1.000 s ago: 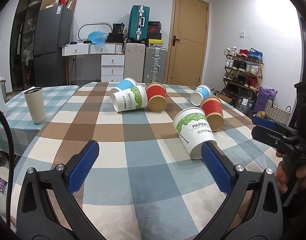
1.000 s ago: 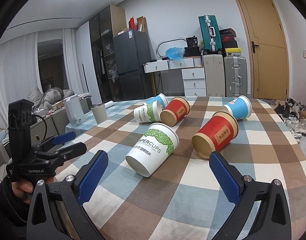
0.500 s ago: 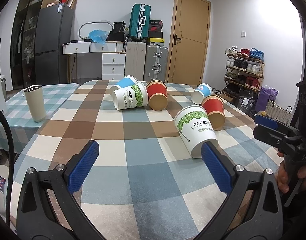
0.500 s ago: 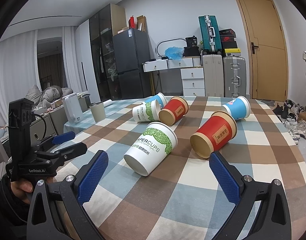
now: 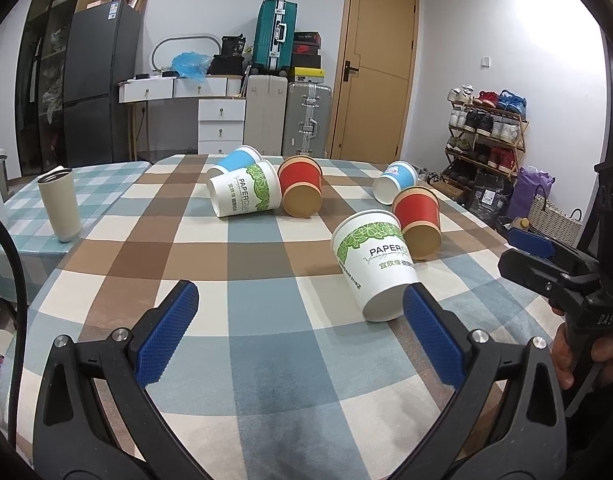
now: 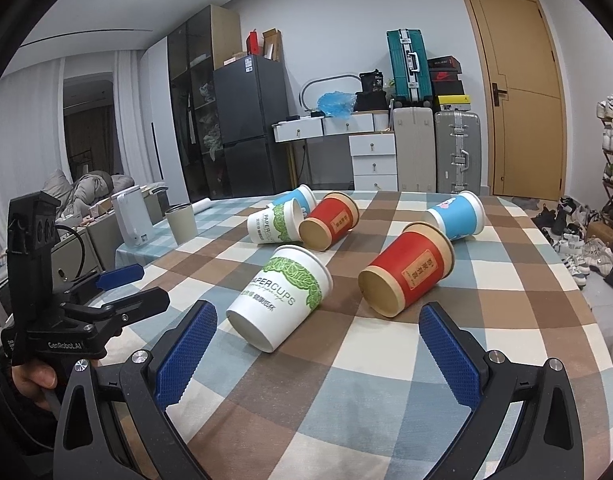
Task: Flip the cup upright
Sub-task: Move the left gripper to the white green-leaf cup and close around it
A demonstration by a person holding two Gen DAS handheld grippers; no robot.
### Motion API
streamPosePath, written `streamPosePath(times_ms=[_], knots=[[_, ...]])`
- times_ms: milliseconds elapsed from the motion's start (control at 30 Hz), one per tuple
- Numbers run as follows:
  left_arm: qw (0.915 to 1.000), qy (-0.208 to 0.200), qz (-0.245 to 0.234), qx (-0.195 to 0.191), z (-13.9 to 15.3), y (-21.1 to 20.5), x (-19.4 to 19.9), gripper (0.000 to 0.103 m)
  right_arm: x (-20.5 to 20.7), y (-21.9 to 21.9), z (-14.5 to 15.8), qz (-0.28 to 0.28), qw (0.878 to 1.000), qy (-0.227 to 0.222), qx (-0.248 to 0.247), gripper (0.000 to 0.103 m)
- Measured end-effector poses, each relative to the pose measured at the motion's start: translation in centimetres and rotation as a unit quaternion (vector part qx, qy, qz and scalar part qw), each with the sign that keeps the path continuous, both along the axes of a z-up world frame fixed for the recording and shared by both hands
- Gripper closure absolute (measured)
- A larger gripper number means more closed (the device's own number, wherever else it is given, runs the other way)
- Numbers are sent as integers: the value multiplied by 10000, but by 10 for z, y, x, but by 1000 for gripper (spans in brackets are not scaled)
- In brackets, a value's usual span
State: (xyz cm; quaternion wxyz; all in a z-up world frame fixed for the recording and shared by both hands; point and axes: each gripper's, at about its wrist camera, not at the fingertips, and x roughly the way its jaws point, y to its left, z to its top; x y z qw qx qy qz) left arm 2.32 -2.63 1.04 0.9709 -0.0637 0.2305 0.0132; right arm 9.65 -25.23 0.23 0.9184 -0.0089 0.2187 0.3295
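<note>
Several paper cups lie on their sides on a checked tablecloth. The nearest is a white cup with green leaves (image 5: 374, 264) (image 6: 280, 294), its base toward me. A red cup (image 5: 418, 216) (image 6: 406, 276) lies beside it. Farther back lie a second white and green cup (image 5: 244, 194) (image 6: 272, 226), a second red cup (image 5: 300, 186) (image 6: 330, 226) and two blue cups (image 5: 396, 186) (image 6: 456, 218). My left gripper (image 5: 302, 330) is open and empty, just short of the near white cup. My right gripper (image 6: 316, 350) is open and empty in front of the same cup.
A beige tumbler (image 5: 60, 204) (image 6: 181, 224) stands upright at the table's left side, with a white appliance (image 6: 132, 216) beyond it. Each gripper shows in the other's view (image 5: 562, 276) (image 6: 66, 320). The table's right edge (image 6: 578, 280) drops to the floor by a shoe rack (image 5: 486, 136).
Both grippers have edged slightly forward toward the near white cup. The cups have not moved and both grippers stay open.
</note>
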Motion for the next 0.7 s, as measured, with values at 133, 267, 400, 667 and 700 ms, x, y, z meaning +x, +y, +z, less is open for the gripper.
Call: streamPosePath(times_ms=[133,267,400,667,700], knots=[[9999,133,-9,16,0,-7,8,1,5,-6,2,-135,9999,10,-21,0],[9998,171,-47,-9,3,-14,17,1,8,-10,2,-237,9997,56,-20,0],[9995,296,-86,23,4,-23,30,1,9,-12,1,-315,9994,102,-63,0],[9980,584,-254,-9,-1,-40,60,1,16,-16,-1,-421,9988,215,-82,0],[9978,610,-275,-1,-2,-43,63,1,16,-16,-2,-432,9988,218,-83,0]])
